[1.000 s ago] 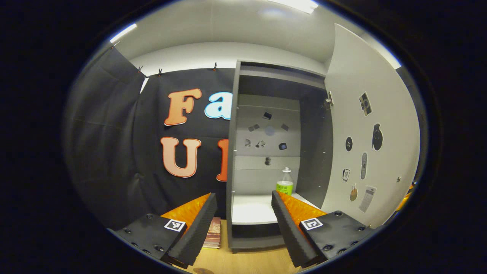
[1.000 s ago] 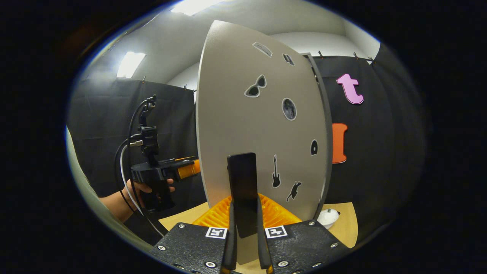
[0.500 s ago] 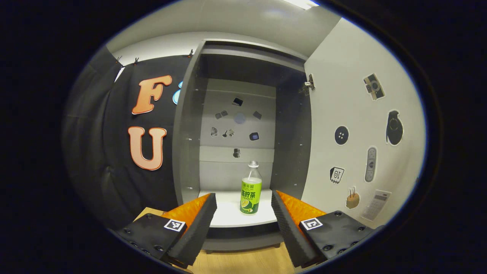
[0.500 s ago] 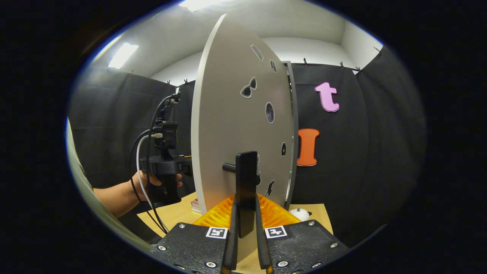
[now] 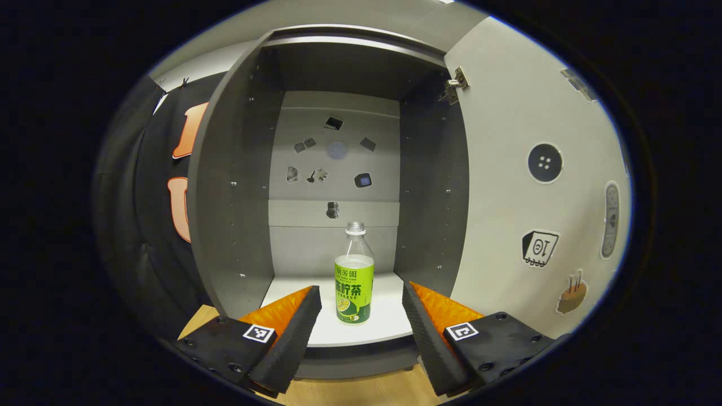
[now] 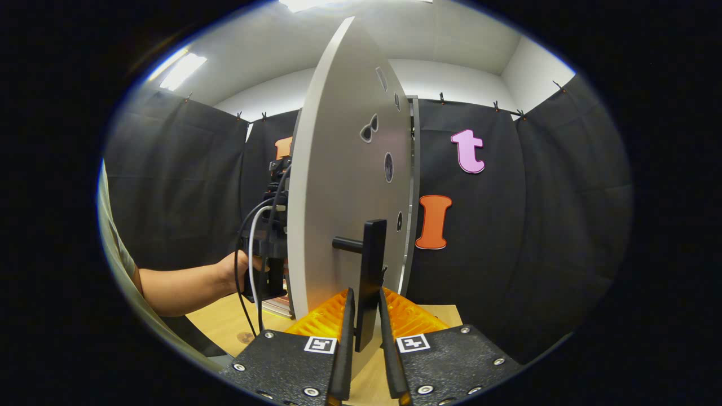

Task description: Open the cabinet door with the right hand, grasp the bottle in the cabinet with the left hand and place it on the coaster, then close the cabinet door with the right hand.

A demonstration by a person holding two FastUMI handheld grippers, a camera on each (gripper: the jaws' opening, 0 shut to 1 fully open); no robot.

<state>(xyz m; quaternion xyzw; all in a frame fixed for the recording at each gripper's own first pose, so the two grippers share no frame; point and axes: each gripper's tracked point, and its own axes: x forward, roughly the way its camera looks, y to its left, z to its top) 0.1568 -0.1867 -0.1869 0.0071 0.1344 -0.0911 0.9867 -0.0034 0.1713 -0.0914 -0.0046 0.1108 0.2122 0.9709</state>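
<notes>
A clear bottle point(image 5: 354, 282) with a green label and a white cap stands upright on the pale bottom shelf point(image 5: 389, 330) of the open grey cabinet point(image 5: 225, 214). My left gripper point(image 5: 361, 293) is open just outside the shelf's front edge. The bottle stands a little beyond its fingertips, in line with the gap between them. In the right gripper view, my right gripper point(image 6: 365, 299) is shut on the flat dark handle point(image 6: 372, 265) of the cabinet door point(image 6: 344, 186). The door stands swung wide, nearly edge-on. A hand point(image 6: 237, 270) holds the left gripper's body point(image 6: 271, 248) behind the door.
The door's inner face point(image 5: 507, 214), with stickers and a hinge point(image 5: 454, 87), stands close on the right of the left gripper. A stack of books point(image 6: 276, 304) lies on the wooden table point(image 6: 225, 321) beside the cabinet. A small dark round spot point(image 6: 246, 337) marks the tabletop.
My left gripper has moved in toward the cabinet, and the bottle now looms larger and centred between its fingers. My right gripper has swung the door wider by its handle.
</notes>
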